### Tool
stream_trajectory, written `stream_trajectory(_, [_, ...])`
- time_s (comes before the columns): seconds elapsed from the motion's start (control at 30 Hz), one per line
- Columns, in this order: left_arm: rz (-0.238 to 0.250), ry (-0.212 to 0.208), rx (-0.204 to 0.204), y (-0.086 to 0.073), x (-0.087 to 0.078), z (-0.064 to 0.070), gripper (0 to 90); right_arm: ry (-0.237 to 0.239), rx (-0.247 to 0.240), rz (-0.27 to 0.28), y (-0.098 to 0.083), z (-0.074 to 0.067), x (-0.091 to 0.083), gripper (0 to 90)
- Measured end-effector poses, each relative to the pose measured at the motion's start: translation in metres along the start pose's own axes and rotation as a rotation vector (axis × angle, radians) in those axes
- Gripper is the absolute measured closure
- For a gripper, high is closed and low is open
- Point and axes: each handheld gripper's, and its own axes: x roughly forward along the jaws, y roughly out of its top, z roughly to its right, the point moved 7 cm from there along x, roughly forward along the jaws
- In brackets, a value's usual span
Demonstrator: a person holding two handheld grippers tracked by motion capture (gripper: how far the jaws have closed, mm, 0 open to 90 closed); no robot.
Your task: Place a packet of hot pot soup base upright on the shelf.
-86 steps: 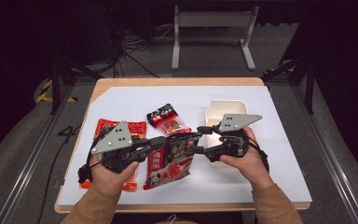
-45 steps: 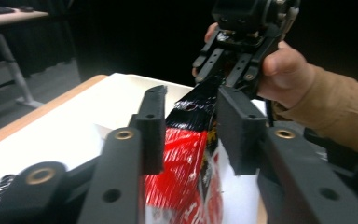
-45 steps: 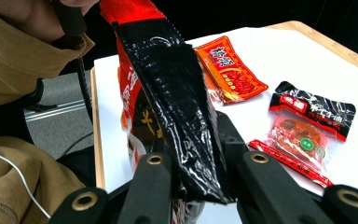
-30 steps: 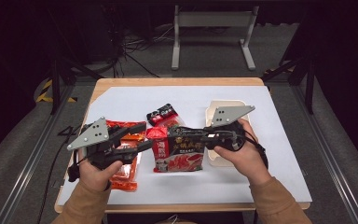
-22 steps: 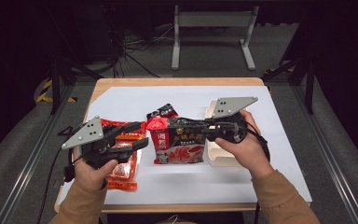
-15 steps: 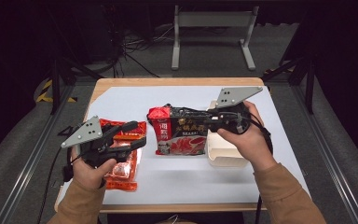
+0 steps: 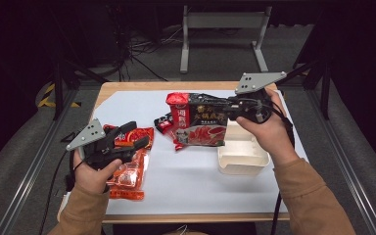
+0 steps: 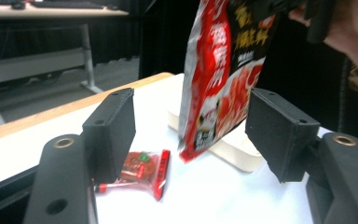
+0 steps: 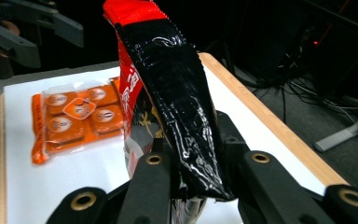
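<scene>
The large red-and-black packet (image 7: 199, 121) clamped in the right gripper (image 7: 231, 108) carries the only print big enough to make out. In the high view a vertical column of large white Chinese characters runs down its red band, on the side farthest from that gripper's jaws, and gold characters sit on the black panel nearer the jaws; none can be read with certainty. In the left gripper view the same packet (image 8: 223, 74), hanging beyond the open jaws, shows blurred white and yellow characters and a small dark label at its bottom corner, illegible.
</scene>
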Motion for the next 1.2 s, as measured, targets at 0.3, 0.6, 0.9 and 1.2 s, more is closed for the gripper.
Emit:
stream_trajectory(0.3, [-0.045, 0.066, 0.031, -0.011, 0.004, -0.013, 28.5, -0.068, 0.021, 0.001, -0.001, 0.027, -0.005, 78.0])
stream_trajectory(0.6, [-0.058, 0.086, 0.041, -0.016, 0.006, -0.020, 23.6, -0.125, 0.000, 0.003, -0.007, 0.048, -0.009, 77.9])
stream_trajectory(0.9, [-0.095, 0.097, 0.049, -0.021, 0.011, -0.021, 15.5, -0.180, 0.014, -0.006, -0.013, 0.069, -0.015, 77.7])
stream_trajectory(1.2, [-0.104, 0.104, 0.039, -0.024, 0.012, -0.022, 12.5, -0.206, 0.067, 0.005, -0.019, 0.088, -0.023, 77.7])
